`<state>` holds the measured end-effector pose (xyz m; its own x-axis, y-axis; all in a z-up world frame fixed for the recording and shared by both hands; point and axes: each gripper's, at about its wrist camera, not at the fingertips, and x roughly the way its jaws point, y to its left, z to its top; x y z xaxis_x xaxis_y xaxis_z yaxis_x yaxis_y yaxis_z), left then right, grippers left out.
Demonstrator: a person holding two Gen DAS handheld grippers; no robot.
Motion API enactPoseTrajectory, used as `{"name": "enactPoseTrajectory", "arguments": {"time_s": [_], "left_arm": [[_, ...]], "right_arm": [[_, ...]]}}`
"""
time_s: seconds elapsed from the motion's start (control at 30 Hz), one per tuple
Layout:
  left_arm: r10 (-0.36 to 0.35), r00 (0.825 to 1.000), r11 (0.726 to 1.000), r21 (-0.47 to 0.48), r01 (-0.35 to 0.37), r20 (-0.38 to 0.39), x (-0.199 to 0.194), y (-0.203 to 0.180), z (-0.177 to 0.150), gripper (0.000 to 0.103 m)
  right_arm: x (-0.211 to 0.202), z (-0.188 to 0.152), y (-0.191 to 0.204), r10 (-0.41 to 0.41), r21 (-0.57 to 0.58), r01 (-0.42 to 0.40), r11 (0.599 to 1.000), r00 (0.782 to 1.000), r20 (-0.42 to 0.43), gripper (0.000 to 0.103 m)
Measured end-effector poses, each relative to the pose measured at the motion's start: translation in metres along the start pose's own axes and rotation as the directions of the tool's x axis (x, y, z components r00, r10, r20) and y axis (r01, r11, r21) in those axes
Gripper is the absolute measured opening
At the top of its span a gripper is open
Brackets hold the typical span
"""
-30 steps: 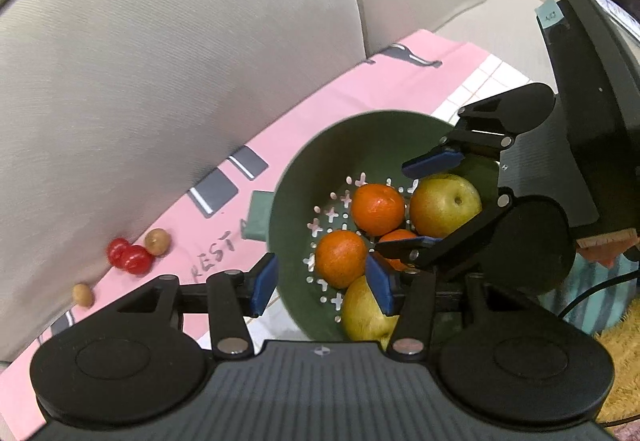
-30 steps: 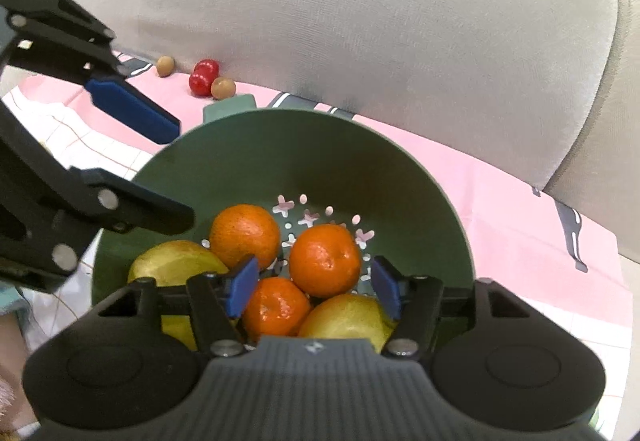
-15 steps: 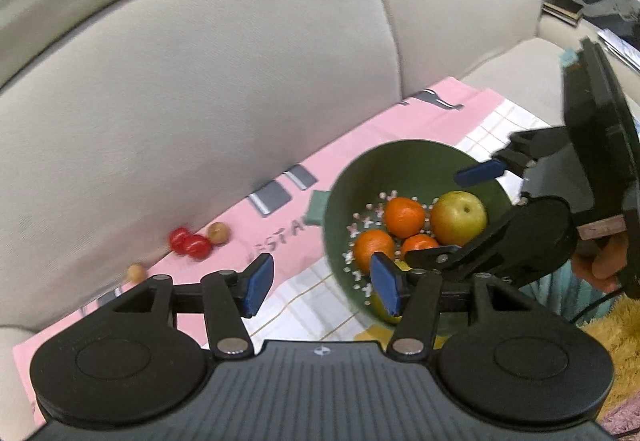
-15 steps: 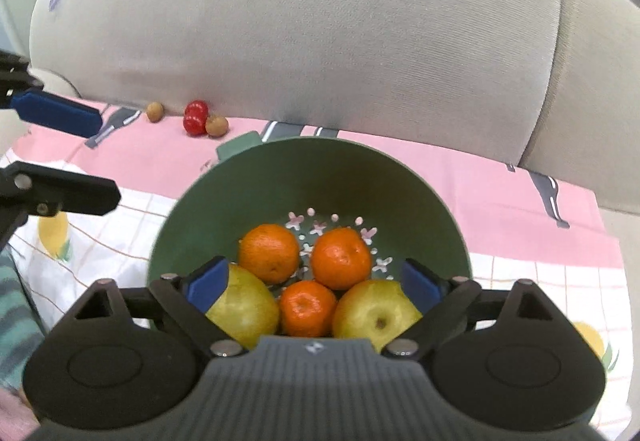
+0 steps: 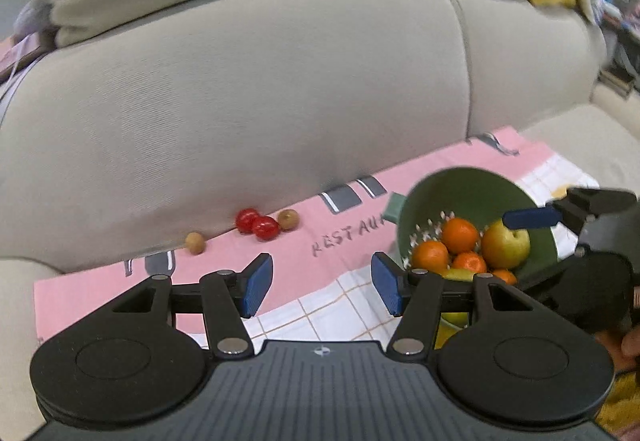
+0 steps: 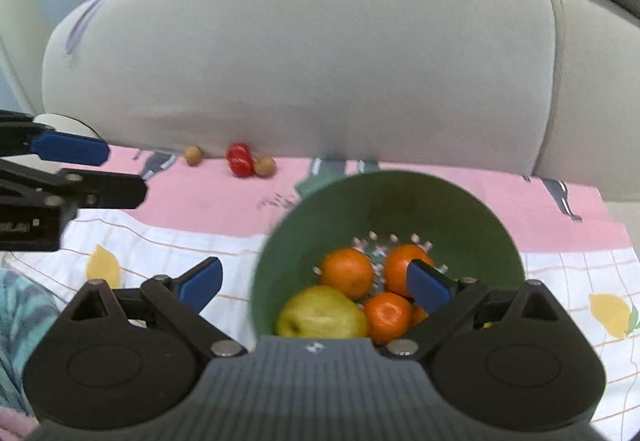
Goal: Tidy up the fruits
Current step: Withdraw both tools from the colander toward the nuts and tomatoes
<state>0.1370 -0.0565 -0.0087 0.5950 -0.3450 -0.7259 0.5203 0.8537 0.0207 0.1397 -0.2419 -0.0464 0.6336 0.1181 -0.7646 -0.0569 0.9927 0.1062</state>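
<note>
The left gripper (image 5: 322, 289), black with blue pads, hangs half open above the pink-bordered checked cloth (image 5: 340, 305), nothing between its jaws. The right gripper (image 6: 316, 287) is spreading its jaws wide, still opening; the near rim of the green plastic colander (image 6: 400, 201) and its fruit sit in the gap, but the pads touch neither. Smooth orange mandarins (image 6: 347, 273) and a matte yellow-green pear (image 6: 320, 315) fill the perforated colander, which rests on the cloth on the beige fabric sofa (image 6: 300, 53). Against the backrest lie two glossy red cherry tomatoes (image 5: 257, 224) and two small round tan fruits (image 5: 288, 219), well apart from the colander.
</note>
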Motion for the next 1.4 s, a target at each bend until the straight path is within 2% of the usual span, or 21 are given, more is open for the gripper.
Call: {"name": "enactPoseTrajectory", "arguments": {"time_s": [0.27,0.57,0.67,1.17,1.4], "left_arm": [[0.014,0.999,0.991,-0.134,-0.007,0.052,0.001,0.035,0.000,0.067],[0.002,0.999,0.978,-0.208,0.006,0.038,0.023,0.066,-0.002,0.067],[-0.015,0.999,0.972,-0.234,0.021,0.028,0.033,0.076,-0.002,0.067],[-0.028,0.999,0.964,-0.265,0.020,-0.027,0.092,0.115,0.006,0.065],[-0.002,0.997,0.962,-0.272,-0.018,-0.074,0.125,0.134,0.002,0.058]], "right_arm": [[0.004,0.019,0.031,0.025,-0.059,-0.022,0.998,0.999,0.045,0.095],[0.035,0.038,0.052,0.030,-0.125,-0.024,0.992,0.999,0.046,0.095],[0.047,0.043,0.054,0.034,-0.151,-0.027,0.988,0.998,0.043,0.090],[0.114,0.076,0.059,0.069,-0.180,-0.067,0.981,0.998,0.007,0.080],[0.150,0.089,0.064,0.061,-0.189,-0.069,0.979,0.997,-0.047,0.066]]}}
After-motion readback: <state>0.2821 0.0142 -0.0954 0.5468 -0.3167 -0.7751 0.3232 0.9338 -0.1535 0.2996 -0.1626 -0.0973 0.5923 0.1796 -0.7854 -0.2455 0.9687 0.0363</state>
